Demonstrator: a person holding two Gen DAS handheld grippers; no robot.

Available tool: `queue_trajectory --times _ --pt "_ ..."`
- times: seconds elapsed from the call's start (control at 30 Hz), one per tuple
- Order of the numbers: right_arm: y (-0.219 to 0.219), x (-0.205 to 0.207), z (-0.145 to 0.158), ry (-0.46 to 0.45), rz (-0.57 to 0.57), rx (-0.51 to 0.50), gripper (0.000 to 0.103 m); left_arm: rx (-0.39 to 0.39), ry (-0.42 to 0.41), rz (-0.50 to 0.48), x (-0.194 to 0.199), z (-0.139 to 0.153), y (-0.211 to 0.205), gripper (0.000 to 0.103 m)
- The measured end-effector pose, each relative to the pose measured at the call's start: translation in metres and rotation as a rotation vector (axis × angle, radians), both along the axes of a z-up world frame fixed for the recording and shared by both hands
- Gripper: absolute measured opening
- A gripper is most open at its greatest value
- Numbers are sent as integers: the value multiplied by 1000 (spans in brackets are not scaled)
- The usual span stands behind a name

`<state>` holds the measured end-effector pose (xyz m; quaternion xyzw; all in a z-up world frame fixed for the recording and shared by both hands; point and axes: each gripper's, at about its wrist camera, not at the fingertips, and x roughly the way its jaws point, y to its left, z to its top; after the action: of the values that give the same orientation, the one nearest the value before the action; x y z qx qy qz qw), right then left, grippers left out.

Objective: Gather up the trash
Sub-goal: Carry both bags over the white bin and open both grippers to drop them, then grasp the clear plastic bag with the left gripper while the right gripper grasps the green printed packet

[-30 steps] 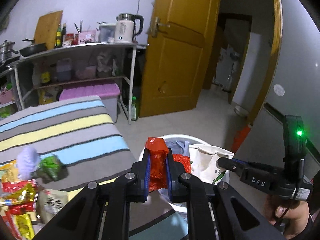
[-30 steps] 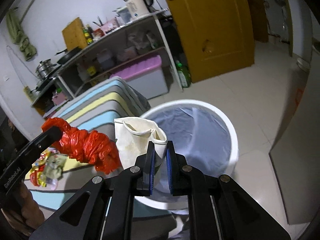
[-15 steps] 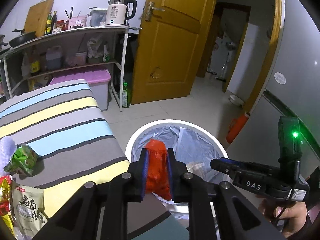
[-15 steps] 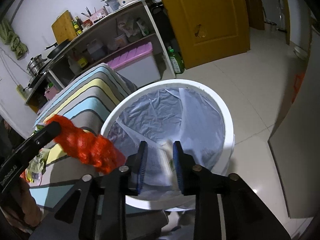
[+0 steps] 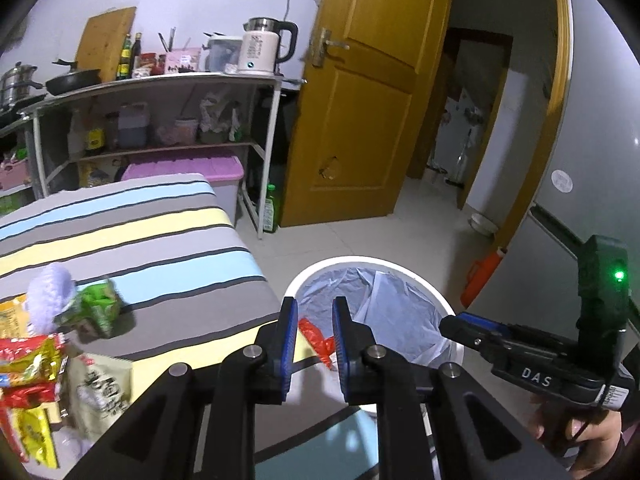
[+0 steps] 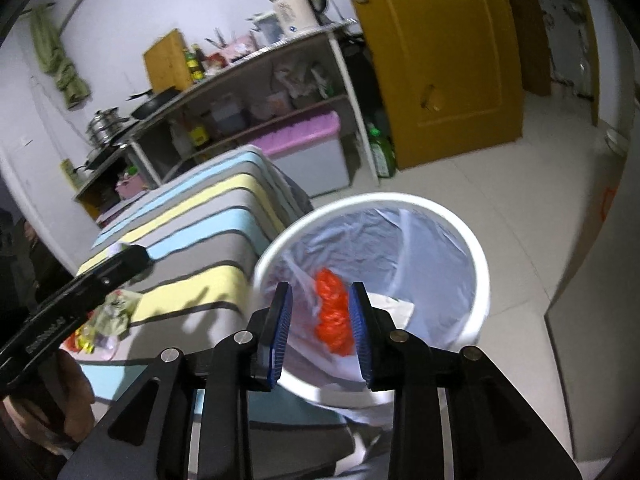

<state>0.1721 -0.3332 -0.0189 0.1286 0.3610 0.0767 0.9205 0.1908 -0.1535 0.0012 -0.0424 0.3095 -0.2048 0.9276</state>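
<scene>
The white bin [image 5: 360, 259] with a grey liner stands on the floor beside the striped table [image 5: 140, 240]. A crumpled red plastic bag [image 6: 332, 320] lies inside the bin [image 6: 478, 256], next to a white paper bag [image 6: 388, 306]. Over the bin's near rim my left gripper [image 5: 314, 304] is open; the red bag [image 5: 316, 334] shows through its gap, lower down and untouched. My right gripper [image 6: 320, 288] hovers above the bin with its jaws opening and nothing between them. Several snack wrappers [image 5: 32, 352] and a green packet [image 5: 96, 308] lie on the table's left end.
A metal shelf [image 5: 160, 80] with a kettle, pans and bottles stands behind the table, with a purple-lidded box [image 5: 192, 168] under it. A yellow door [image 5: 360, 120] stands ajar. An orange object [image 5: 478, 280] lies on the tiled floor by the wall.
The red bag has left my left gripper and the white paper bag has left my right gripper; both now lie in the bin. Both pairs of jaws stand wider.
</scene>
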Motion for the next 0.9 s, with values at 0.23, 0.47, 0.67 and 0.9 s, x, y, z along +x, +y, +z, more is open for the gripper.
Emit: queue_trajectory --times 0.23,0.47,0.67,0.9 --pt "39 -16 17 -52 100 -22 36 28 -46 83 -31 11 33 23" --pt "78 -25 20 -57 206 -22 36 38 -54 164 -52 12 75 23" --pt "110 -26 19 -53 278 -37 35 59 -75 219 -69 14 106 23" --pt "140 -19 13 -35 344 -35 36 68 -79 295 -84 10 146 30"
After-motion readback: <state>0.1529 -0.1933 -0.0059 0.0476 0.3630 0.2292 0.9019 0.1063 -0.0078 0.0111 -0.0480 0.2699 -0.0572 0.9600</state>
